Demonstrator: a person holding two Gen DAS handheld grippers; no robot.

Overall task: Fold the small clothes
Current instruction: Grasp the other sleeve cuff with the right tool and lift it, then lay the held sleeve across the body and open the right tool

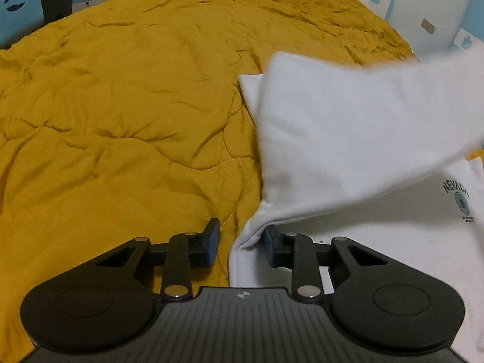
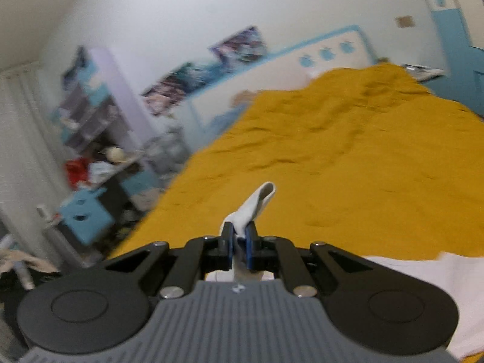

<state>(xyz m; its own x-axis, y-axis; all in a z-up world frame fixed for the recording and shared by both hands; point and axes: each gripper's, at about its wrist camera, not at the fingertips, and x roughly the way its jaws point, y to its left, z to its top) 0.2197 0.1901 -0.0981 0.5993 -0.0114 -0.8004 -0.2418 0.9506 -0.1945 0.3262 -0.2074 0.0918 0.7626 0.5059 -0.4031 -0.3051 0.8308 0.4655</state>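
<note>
Pinching white shirt (image 2: 257, 204) in right claw (image 2: 239, 236), lifted over bedspread (image 2: 348, 157)

The left gripper (image 1: 240, 243) is built of matte black plastic. Two rounded housings flank its body, each marked with a shallow circular recess. Between them lies a dark grey ribbed plate bearing a small white emblem near its front edge. Flat black link arms run forward from the housings, pinned with silver round-headed screws. Triangular cut-outs pierce the outer arms. The fingers (image 1: 211, 243) end in blue pads.

The right gripper (image 2: 239, 242) has the same shape: black housings, silver screws, triangular cut-outs, blue pads, and a lighter grey ribbed plate with the white emblem.
</note>
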